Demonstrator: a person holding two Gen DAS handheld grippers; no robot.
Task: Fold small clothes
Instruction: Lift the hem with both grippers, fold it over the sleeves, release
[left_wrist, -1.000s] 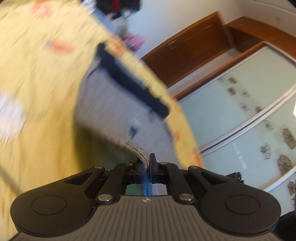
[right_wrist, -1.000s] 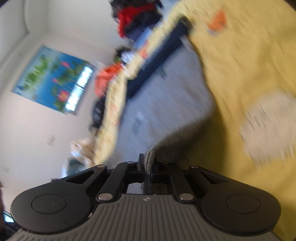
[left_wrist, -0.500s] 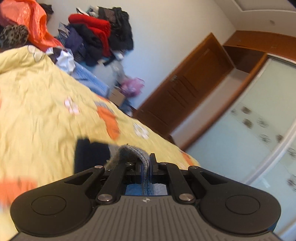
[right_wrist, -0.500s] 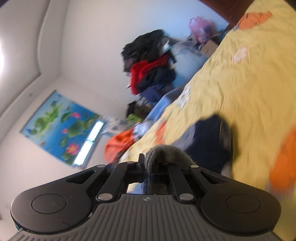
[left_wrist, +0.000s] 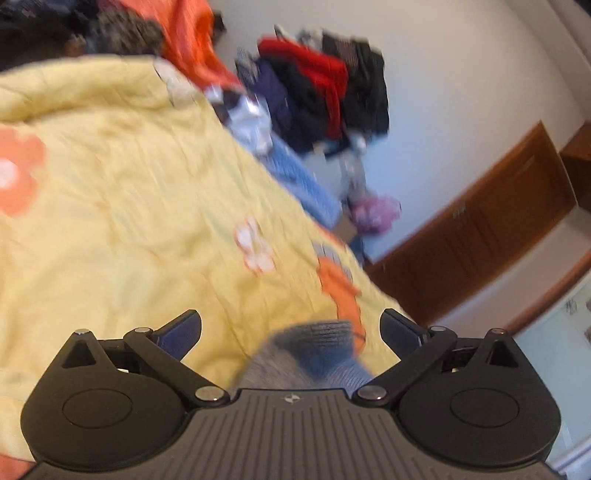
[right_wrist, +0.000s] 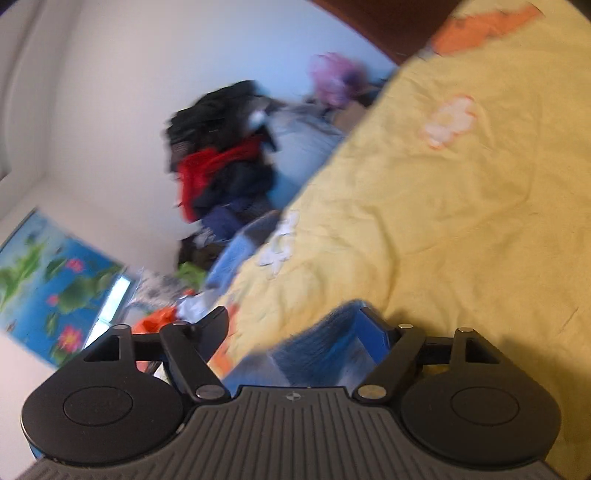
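The small grey knit garment (left_wrist: 314, 354) lies bunched on the yellow flowered bedspread (left_wrist: 110, 221), just in front of my left gripper (left_wrist: 291, 330). That gripper's jaws are opening and stand wide apart; the cloth sits loose between them, touched by neither pad. In the right wrist view the same garment (right_wrist: 317, 339) shows a grey and blue edge between the jaws of my right gripper (right_wrist: 299, 328). These jaws are opening too, and the cloth rests close against the blue right pad (right_wrist: 376, 332) without being pinched. Both views are blurred.
Beyond the bed's far edge a pile of dark and red clothes (left_wrist: 321, 92) leans on the white wall. An orange cloth (left_wrist: 188, 37) lies at the head end. A pink bag (left_wrist: 373, 214), a wooden door (left_wrist: 480, 229) and a blue flower poster (right_wrist: 55, 280) surround the bed.
Both grippers were shut on the grey garment and swept it over itself across the bed. Now both have their jaws apart and the cloth has dropped free onto the bedspread.
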